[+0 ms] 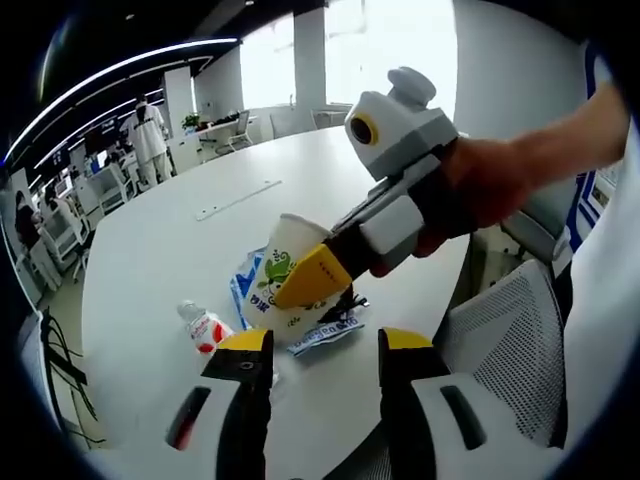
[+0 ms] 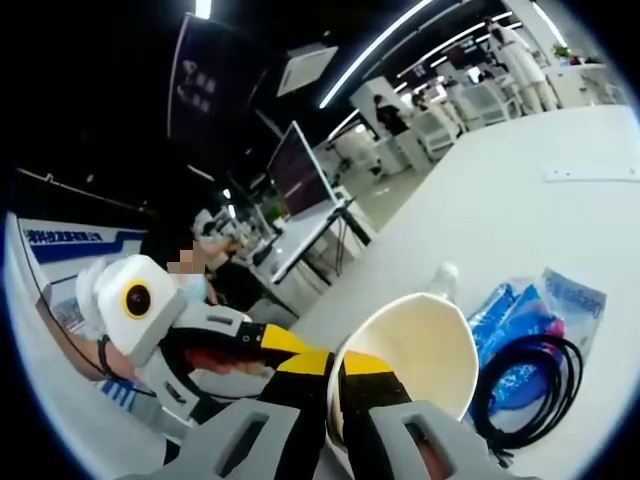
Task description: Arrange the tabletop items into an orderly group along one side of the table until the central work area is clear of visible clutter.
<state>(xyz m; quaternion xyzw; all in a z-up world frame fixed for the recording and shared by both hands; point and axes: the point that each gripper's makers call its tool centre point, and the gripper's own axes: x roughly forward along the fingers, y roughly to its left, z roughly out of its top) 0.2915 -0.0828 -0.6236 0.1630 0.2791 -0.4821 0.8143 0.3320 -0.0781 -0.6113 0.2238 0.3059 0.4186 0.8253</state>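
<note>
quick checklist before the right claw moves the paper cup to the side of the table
1. Right claw gripping the paper cup: ok, one jaw sits inside the rim, one outside.
2. Cup empty: ok, the right gripper view looks into it and shows a bare inside.
3. Cup clear of the black cable: cannot tell, the coil lies right beside it on the blue packets.
4. Small bottle out of the way: ok, it lies apart, left of the cup in the left gripper view.
5. Left claw free: ok, open, holding nothing.
6. Room on the table: ok, bare surface beyond the cup.
</note>
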